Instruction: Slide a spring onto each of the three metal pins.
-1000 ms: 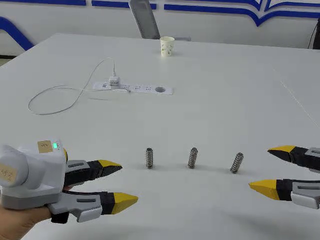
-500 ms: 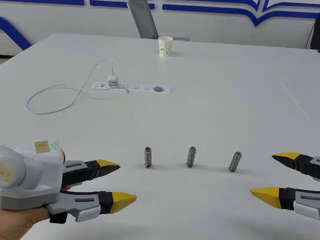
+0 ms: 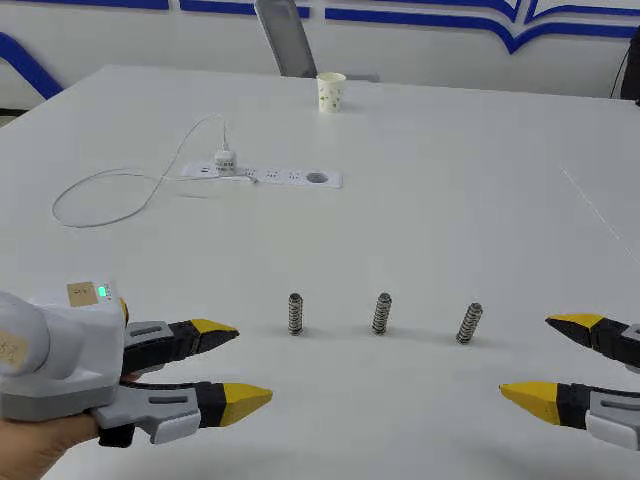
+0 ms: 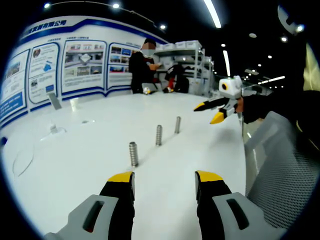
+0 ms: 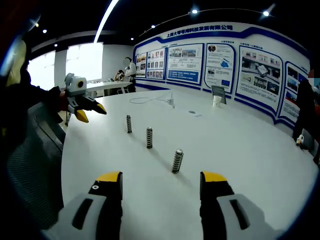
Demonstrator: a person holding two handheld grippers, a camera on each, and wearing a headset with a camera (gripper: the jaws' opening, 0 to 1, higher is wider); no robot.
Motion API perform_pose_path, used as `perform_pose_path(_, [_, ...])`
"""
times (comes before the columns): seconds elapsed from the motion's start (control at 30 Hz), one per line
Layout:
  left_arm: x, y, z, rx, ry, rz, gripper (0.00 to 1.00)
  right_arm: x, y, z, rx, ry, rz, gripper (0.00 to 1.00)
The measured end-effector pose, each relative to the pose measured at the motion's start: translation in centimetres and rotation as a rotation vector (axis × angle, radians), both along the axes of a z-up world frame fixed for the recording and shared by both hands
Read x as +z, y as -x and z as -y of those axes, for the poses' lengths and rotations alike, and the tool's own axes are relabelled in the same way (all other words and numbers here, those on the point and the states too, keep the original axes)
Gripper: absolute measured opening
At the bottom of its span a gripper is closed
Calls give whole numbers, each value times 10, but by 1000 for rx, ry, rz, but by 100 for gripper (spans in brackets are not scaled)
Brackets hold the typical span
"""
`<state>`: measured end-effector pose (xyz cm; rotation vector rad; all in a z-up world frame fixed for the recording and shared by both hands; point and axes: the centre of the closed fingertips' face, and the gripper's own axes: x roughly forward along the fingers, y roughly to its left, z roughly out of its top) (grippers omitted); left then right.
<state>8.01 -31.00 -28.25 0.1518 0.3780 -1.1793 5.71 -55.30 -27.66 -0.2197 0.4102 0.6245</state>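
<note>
On the white table (image 3: 450, 200) 3 springs stand in a row: left spring (image 3: 295, 313), mid spring (image 3: 381, 313) and right spring (image 3: 469, 323), the last tilted toward 1 o'clock. Whether a pin runs inside each I cannot tell.

In the head view the left gripper (image 3: 252, 363), held in a hand (image 3: 30, 445), hovers at 8 o'clock of the row. Its jaws are wide apart and hold nothing. The right gripper (image 3: 525, 356) hovers at 4 o'clock of the row, jaws equally wide and empty. Both are well clear of the springs.

In the left gripper view the row runs off toward 1 o'clock.

A power strip (image 3: 265, 176) lies at 12 o'clock of the row. A cup (image 3: 331, 92) stands beyond it, also at 12 o'clock.
</note>
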Motion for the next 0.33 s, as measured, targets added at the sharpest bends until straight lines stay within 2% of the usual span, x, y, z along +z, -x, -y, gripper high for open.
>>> perform_pose_path(0.33, [0,0,1,4,1,-1,49,-1,2,1,-16,-15,1,64])
